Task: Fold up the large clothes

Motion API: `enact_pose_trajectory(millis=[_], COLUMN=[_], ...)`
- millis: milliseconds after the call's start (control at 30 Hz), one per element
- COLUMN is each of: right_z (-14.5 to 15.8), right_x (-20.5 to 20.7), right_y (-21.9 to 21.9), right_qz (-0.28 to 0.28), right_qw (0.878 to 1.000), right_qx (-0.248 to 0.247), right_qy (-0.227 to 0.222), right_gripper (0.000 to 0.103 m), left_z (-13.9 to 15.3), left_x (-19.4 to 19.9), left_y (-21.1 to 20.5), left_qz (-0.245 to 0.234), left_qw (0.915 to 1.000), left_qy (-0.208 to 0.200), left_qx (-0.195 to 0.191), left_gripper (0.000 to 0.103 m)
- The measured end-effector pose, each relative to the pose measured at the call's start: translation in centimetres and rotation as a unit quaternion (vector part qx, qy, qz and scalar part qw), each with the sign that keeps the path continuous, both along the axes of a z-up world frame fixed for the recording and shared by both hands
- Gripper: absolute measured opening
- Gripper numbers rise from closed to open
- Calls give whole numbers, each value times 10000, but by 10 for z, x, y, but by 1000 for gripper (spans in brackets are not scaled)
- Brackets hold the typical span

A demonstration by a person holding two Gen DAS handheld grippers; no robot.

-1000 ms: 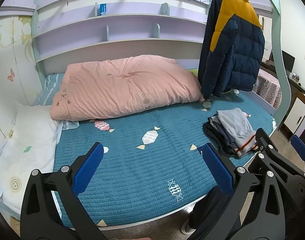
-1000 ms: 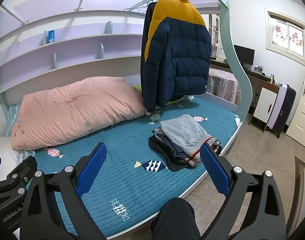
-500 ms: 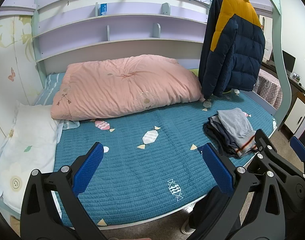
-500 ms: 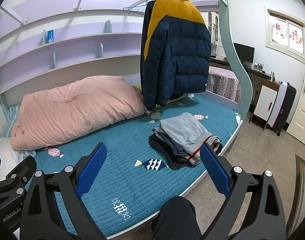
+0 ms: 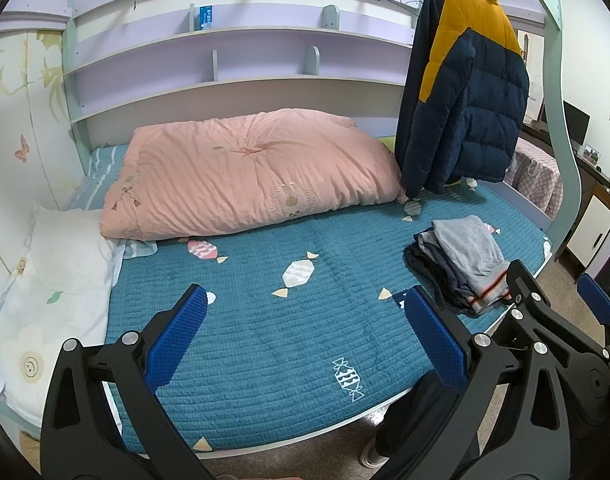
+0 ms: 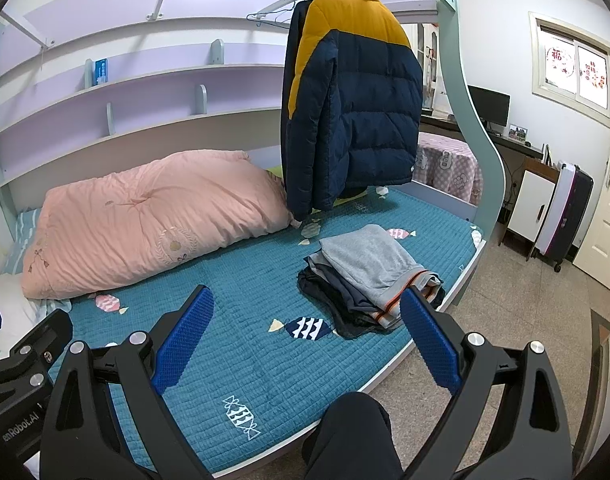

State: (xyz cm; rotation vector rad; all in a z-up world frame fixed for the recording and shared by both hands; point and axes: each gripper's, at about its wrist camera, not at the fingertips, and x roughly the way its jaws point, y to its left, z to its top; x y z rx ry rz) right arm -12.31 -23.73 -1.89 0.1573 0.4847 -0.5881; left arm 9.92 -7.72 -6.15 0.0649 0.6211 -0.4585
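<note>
A navy and yellow puffer jacket (image 5: 465, 108) (image 6: 353, 112) hangs from a rail at the far right end of the bed. On the teal quilt (image 5: 297, 320) (image 6: 241, 292) lies a pile of folded clothes (image 5: 461, 264) (image 6: 369, 276), grey on top, near the bed's right front edge. My left gripper (image 5: 305, 332) is open over the front of the quilt, holding nothing. My right gripper (image 6: 305, 332) is open too, empty, with the pile just beyond its right finger. The right gripper's black frame (image 5: 553, 344) shows at the lower right of the left wrist view.
A pink duvet (image 5: 249, 176) lies bunched at the back of the bed. A white pillow (image 5: 45, 296) sits at the left end. Shelves run behind the bed. A curved bed post (image 6: 469, 120), a small cabinet (image 6: 529, 208) and a suitcase (image 6: 565, 212) stand right. A person's dark-clad knee (image 6: 349, 432) is at the bed's edge.
Both views have shifted very slightly; the grippers stay open and empty and nothing on the bed has moved.
</note>
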Motion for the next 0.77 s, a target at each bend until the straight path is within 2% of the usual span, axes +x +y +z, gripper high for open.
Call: enact_pose_trajectory(millis=[400,767], right_z=[-2,-2], right_x=[2,3], right_y=[1,4], right_qz=[-40,-60], right_qw=[9998,9999], right_qx=[-181,-108], right_qy=[5,41], right_gripper=[91,91], left_z=[-1,-3], left_x=[-2,-1], left_y=[-1,-2], left_qz=[5,85], left_qw=[10000,9999], left_qy=[-20,81], left_qx=[11,14], left_gripper=[99,99])
